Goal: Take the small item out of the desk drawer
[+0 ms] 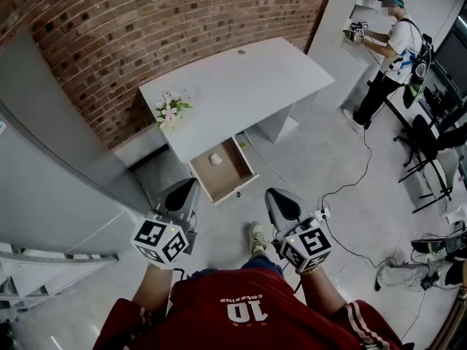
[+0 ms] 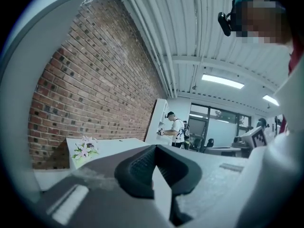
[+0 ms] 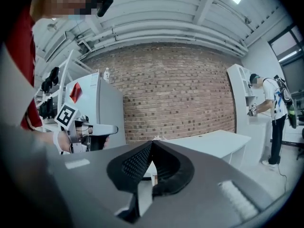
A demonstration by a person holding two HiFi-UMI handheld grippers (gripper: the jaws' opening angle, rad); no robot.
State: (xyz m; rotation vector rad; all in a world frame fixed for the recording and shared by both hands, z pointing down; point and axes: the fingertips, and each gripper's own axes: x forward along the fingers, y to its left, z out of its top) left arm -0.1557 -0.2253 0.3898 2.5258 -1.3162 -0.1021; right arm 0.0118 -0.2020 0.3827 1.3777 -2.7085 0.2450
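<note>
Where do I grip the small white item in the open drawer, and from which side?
I'd take the small white item by its two sides, from above: it lies on the drawer floor, walled in all round, open only on top.

You wear a red shirt [image 1: 241, 308] with a white "10" and a short line of small white lettering printed on it, and white stripes run along its right sleeve [image 1: 359, 321]. Below it show blue jeans [image 1: 257, 264] and a pale shoe [image 1: 256, 238]. A black camera [image 2: 225, 23] sits on your head. Your left gripper [image 1: 190, 185] and right gripper [image 1: 273, 193] are smooth grey shells with ribbed black pads [image 3: 137, 163], each carrying a white cube [image 1: 160, 240] with black square markers.
</note>
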